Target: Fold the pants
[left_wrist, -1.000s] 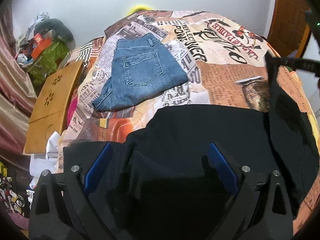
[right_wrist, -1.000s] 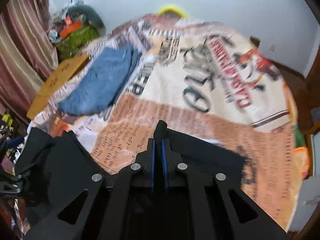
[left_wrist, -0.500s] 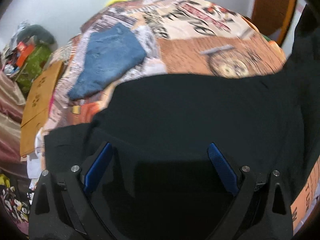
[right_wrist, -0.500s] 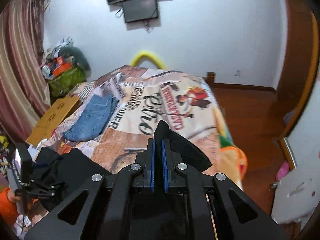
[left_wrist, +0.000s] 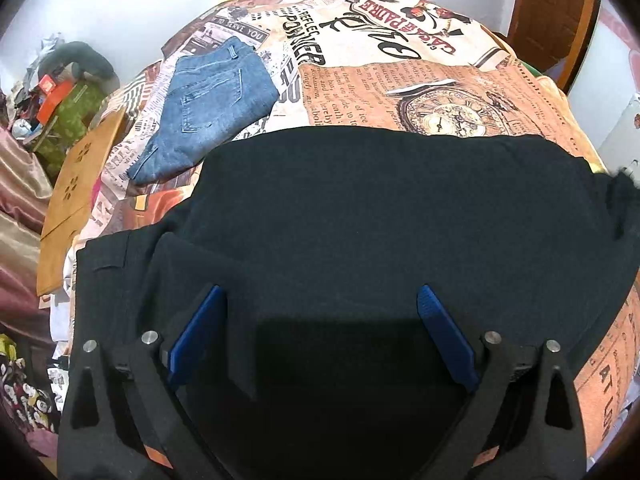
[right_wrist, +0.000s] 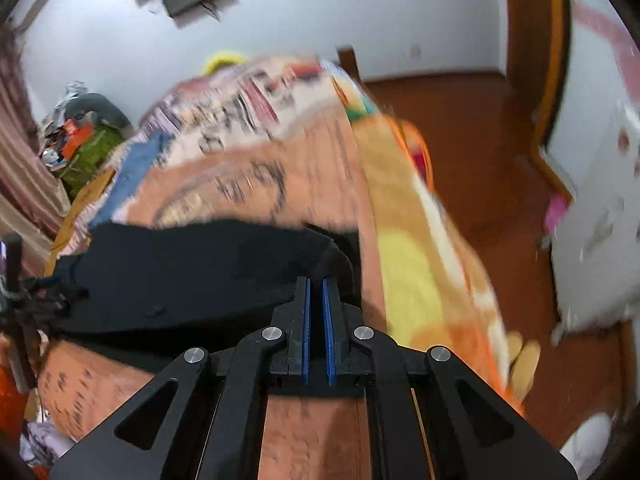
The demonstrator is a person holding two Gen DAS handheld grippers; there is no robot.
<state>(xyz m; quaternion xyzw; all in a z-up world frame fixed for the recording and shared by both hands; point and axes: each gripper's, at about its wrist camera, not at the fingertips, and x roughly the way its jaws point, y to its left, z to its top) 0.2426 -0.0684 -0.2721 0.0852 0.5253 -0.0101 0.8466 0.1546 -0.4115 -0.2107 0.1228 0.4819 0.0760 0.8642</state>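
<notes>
Black pants (left_wrist: 380,216) lie spread across the near part of the bed. My left gripper (left_wrist: 320,300) is open, its blue pads wide apart just above the near edge of the black pants. My right gripper (right_wrist: 316,284) is shut on an end of the black pants (right_wrist: 192,264) at the right side of the bed. The right wrist view is blurred by motion. A folded pair of blue jeans (left_wrist: 212,100) lies further back on the left of the bed.
The bed has a newspaper-print cover (left_wrist: 420,80). A wooden board (left_wrist: 76,192) leans at the bed's left side, with clutter (left_wrist: 60,96) behind it. A wooden door (left_wrist: 556,12) stands at the right. Wooden floor (right_wrist: 480,140) lies right of the bed.
My right gripper lifted the pants' end up, then brought it down to the right side of the bed. The black pants now lie flatter and wider. My left gripper stayed open.
</notes>
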